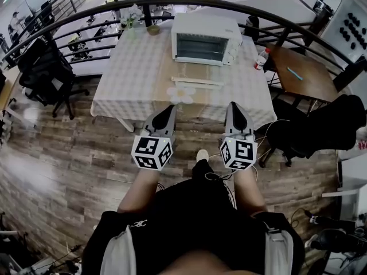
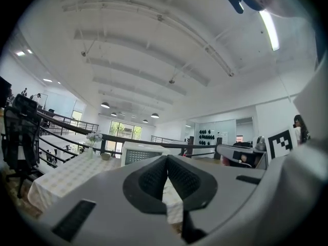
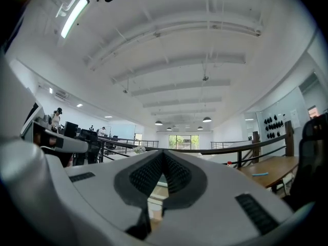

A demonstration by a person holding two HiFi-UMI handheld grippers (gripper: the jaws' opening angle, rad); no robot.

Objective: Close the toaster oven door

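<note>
- The toaster oven [image 1: 206, 30] is seen at the far side of the table [image 1: 132, 79], on a checked cloth, facing the person.
- The oven door [image 1: 195, 81] is judged dropped open, since a pale bar lies flat on the cloth just in front of the oven mouth. This is not certain at this range.
- The left claw [image 1: 167, 112] is held over the floor at the near table edge, well apart from the oven. Its tips are pressed together on nothing in the left gripper view [image 2: 166, 163].
- The right claw [image 1: 234, 109] is held level with it. Its tips are also pressed together and empty in the right gripper view [image 3: 163, 155].
- Stage is judged as the approach: nothing is touched and the door is not yet lifted.
- Risk: a long reach across the table is needed, so the flower-shaped mat [image 1: 182, 93] could be dragged or the cloth rucked by a low claw.
- Risk: closed tips give a narrow contact, so a slip off the door edge is likely if it is pushed off-centre.
- Risk: the oven looks light, so it could be shoved toward the far table edge by a hard push instead of the door being swung up.
- Risk: the red-capped bottle [image 1: 261, 58] near the right edge could be knocked by a wide right-arm swing.
</note>
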